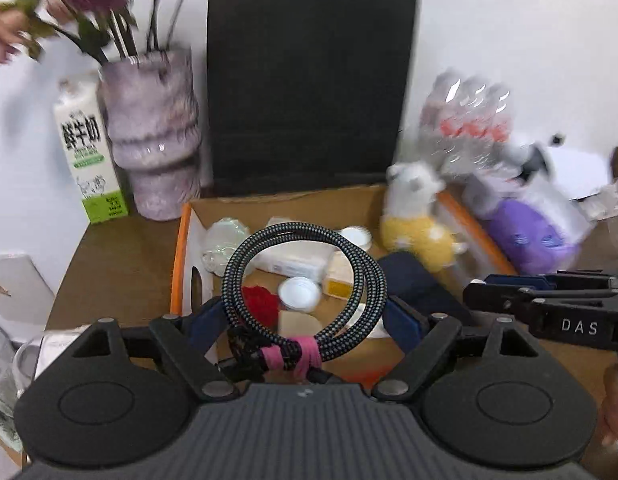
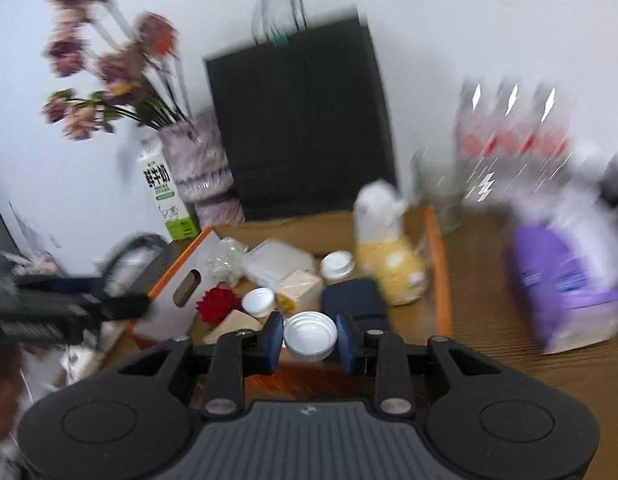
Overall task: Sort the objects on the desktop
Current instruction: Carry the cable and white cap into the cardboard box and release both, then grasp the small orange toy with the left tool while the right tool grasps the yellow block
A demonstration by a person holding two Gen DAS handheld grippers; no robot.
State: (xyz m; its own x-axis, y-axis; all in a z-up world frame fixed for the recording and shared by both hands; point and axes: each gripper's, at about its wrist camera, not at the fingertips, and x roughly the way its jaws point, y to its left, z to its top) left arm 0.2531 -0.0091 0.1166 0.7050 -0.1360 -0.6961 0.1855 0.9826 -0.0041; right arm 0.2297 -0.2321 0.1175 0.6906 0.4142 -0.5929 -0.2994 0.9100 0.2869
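Note:
My left gripper is shut on a coiled braided cable bound with a pink tie, held above the open cardboard box. My right gripper is shut on a white round lid, held over the near edge of the same box. The box holds a red flower, a white jar, a clear plastic case, a dark blue pouch and a yellow-and-white plush toy. The right gripper's side shows in the left wrist view.
A black paper bag stands behind the box. A vase of flowers and a milk carton stand at the left. A pack of bottles and a purple packet are at the right. A glass sits near left.

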